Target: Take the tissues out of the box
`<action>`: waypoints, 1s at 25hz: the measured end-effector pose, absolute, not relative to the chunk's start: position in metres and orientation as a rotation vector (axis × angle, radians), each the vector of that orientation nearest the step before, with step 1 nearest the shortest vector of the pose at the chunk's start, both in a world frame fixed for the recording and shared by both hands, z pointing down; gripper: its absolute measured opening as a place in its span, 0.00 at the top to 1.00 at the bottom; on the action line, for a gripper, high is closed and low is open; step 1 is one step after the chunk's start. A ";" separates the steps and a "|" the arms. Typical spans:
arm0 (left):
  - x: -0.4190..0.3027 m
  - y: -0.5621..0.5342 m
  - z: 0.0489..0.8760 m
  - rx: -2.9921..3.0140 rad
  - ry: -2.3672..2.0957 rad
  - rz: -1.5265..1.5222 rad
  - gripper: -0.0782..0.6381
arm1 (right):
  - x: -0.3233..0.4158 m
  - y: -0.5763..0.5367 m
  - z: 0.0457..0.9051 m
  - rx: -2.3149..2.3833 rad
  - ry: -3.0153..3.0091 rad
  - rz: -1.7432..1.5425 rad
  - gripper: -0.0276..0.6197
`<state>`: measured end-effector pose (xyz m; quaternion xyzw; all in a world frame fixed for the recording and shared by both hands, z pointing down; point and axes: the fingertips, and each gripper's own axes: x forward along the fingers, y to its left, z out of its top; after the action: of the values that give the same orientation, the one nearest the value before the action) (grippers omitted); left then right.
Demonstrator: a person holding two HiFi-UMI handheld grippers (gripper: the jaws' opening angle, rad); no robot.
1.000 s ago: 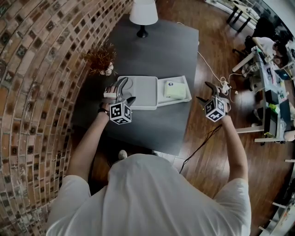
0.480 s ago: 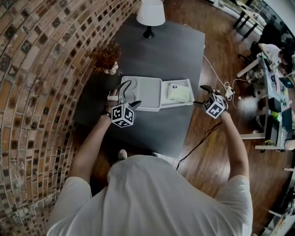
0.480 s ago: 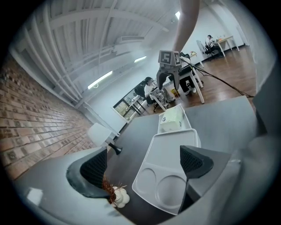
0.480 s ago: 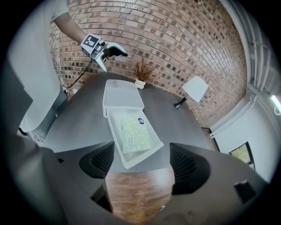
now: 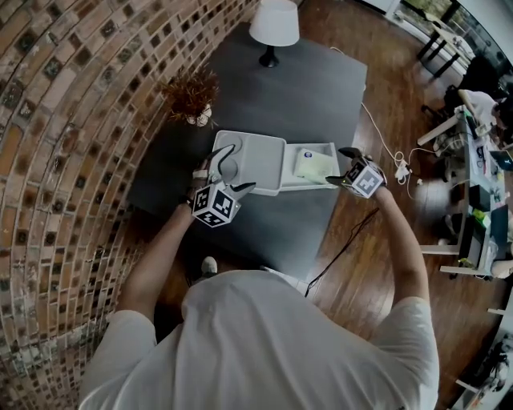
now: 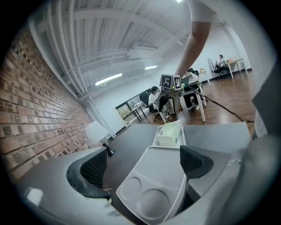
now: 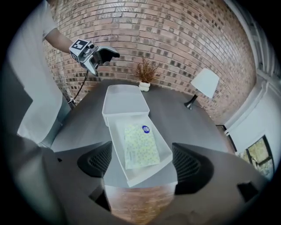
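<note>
A white box stands on the dark table, its lid lying flat to the left. A pale yellow-dotted tissue pack lies inside the box. My right gripper hovers at the box's right end, jaws opening. In the right gripper view its pads straddle the box's near end without pressing it, and the tissue pack lies just ahead. My left gripper is open over the lid's left end. In the left gripper view the lid shows between its jaws, untouched.
A white lamp stands at the table's far end and a dried plant by the brick wall. A cable runs over the wooden floor at right. Desks with people stand far right.
My right gripper has moved left from beside the table up to the box's right end, and its jaws have spread. The left gripper has stayed over the lid.
</note>
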<state>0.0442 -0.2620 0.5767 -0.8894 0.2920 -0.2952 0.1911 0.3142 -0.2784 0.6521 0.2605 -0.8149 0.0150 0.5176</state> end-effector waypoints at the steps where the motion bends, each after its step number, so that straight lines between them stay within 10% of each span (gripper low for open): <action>1: 0.047 -0.260 0.574 -2.520 0.827 -0.807 0.16 | 0.310 -0.280 0.655 0.614 -1.959 0.045 0.27; 6: 0.059 -0.252 0.566 -2.625 0.838 -0.735 0.16 | 0.304 -0.296 0.683 0.571 -1.950 0.076 0.26; 8: 0.063 -0.251 0.563 -2.669 0.841 -0.709 0.16 | 0.297 -0.302 0.690 0.576 -1.961 0.125 0.02; 25: 0.067 -0.246 0.516 -2.925 0.964 -0.263 0.13 | 0.285 -0.310 0.757 0.481 -1.808 0.339 0.01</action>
<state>0.0666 -0.2461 0.5164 -0.9460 0.3118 -0.0850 0.0253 0.2852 -0.3100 0.7567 0.2060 -0.7737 0.1449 0.5813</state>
